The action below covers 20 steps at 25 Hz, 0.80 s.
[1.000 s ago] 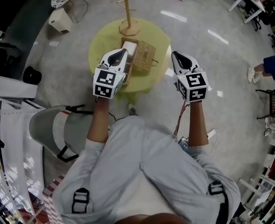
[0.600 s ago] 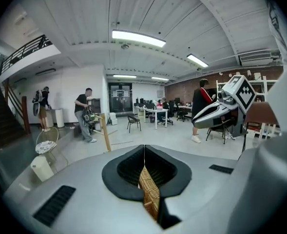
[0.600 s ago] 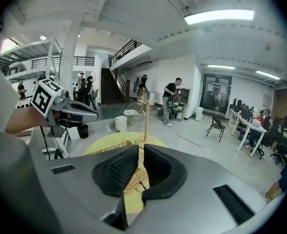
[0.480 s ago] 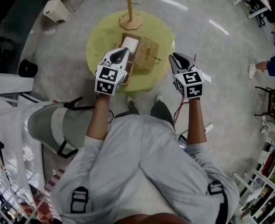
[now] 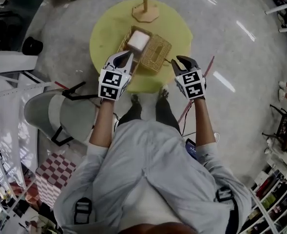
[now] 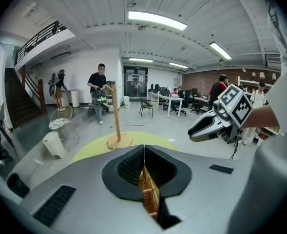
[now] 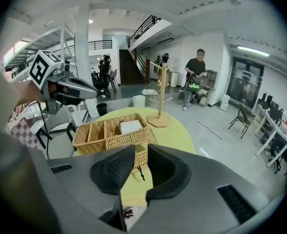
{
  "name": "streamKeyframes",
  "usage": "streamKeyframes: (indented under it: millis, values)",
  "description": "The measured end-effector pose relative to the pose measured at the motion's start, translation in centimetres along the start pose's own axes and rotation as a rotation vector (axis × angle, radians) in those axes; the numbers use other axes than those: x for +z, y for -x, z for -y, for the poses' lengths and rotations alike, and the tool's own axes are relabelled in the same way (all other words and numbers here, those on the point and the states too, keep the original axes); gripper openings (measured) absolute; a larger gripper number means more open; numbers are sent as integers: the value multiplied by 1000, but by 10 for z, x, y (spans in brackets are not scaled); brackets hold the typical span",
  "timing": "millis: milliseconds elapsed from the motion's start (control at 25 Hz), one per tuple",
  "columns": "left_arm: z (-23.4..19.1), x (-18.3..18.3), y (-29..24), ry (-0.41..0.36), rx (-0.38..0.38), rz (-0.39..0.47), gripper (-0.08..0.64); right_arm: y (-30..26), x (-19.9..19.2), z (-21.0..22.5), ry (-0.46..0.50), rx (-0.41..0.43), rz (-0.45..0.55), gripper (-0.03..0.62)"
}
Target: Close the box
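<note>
The right gripper (image 5: 179, 61) has neared the wicker box (image 5: 155, 57) on the yellow table (image 5: 177, 28), jaws slightly parted, empty; the box's long axis lies crosswise before it. Only its own view shows the left gripper (image 5: 127, 56) pinching wicker

Bright ceiling strip lights; floor glare; fisheye-warped, dark corners.

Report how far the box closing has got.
Done: nothing yet. The box is open, with a white item showing inside. In hand: the left gripper is shut on a wicker edge of the box; the right gripper is open and empty, near the lid, which lies folded out. Left: swing the lid over and shut it.
</note>
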State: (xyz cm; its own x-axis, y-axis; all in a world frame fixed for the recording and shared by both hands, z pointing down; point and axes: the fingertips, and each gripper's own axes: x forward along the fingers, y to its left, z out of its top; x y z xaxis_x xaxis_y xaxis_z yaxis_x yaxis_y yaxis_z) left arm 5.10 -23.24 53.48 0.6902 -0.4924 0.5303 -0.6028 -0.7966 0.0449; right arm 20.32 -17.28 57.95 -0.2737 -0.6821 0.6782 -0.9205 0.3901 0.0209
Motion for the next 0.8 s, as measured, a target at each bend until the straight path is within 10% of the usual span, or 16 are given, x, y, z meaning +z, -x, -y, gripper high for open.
streamKeyframes:
  millis: [800]
  values:
    - [7, -61, -43, 102, 70, -159, 29, -110, -124, 8, 187, 172, -319, 109]
